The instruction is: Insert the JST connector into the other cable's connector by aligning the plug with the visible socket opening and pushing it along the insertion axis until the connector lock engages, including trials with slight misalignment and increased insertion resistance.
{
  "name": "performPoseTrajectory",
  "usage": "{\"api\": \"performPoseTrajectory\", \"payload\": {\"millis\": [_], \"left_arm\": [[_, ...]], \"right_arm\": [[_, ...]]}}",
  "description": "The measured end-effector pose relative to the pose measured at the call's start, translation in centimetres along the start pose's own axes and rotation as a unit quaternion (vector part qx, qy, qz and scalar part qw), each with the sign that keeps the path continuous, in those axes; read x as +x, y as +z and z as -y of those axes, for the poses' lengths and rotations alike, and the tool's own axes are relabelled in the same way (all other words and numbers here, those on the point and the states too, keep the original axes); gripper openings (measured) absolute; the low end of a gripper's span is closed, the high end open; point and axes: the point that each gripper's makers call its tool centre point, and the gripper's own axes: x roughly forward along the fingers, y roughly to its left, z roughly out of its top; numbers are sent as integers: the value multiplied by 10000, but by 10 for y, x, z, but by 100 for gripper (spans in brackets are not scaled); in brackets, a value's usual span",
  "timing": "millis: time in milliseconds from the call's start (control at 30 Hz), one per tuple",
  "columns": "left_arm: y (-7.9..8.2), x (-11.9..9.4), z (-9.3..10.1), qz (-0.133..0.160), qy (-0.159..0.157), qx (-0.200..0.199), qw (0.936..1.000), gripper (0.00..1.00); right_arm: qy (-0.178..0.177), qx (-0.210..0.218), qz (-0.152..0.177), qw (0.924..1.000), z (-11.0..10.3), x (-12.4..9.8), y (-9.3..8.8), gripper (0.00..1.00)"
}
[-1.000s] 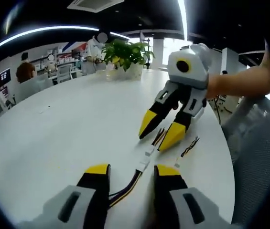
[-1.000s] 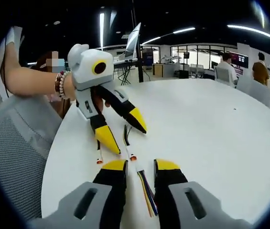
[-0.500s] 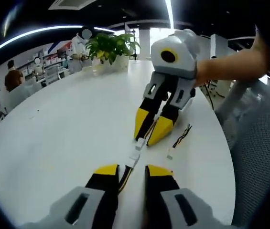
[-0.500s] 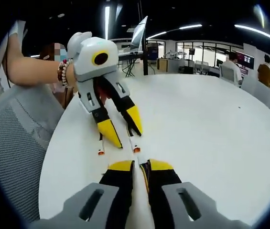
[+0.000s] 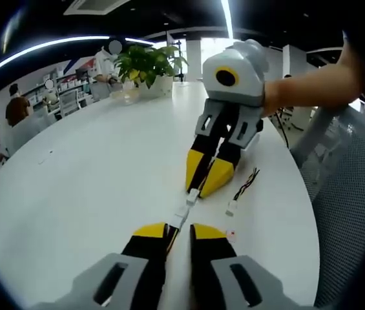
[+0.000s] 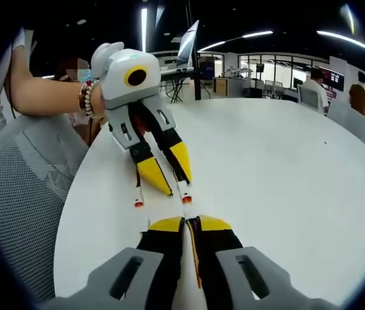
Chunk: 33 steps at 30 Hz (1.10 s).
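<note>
White connectors (image 5: 187, 203) nearly meet between yellow-tipped grippers.

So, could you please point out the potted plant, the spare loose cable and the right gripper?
potted plant (image 5: 145, 63), left gripper view, on its leaves.
spare loose cable (image 5: 245, 186), left gripper view, on its wires.
right gripper (image 5: 207, 184), left gripper view, between its yellow fingertips.

each gripper has two black jaws with yellow wedge-shaped tips, mounted on light grey slotted brackets. the right gripper (image 5: 203, 184) carries a rounded grey-white housing with a yellow ring around a dark centre; the left gripper (image 6: 167, 181) matches it. the forearm behind the left gripper wears a beaded bracelet (image 6: 84, 103) at the wrist, and a white short sleeve (image 6: 18, 48) sits higher up.
</note>
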Motion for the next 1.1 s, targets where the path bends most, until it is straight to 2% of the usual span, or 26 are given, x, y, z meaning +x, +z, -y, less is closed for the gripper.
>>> {"api": "performPoseTrajectory", "payload": {"millis": [367,733,800,900,1100], "left_arm": [[-1,0,-3,-39,96,104,9999,1],[2,-1,-3,-10,94,145,9999,0],[4,-3,-5,-75,139,276,9995,0],[4,-7,-6,-304,171,675,9971,0],[13,-9,-3,-232,148,812,9963,0]], "right_arm": [[26,-122,42,9999,-3,-1,4,5],[-19,-143,99,9998,0,-4,10,5],[-41,-257,106,9996,0,-5,14,5],[-89,-513,40,9986,1,-6,18,5],[-86,-747,-2,9972,-2,-7,24,5]]}}
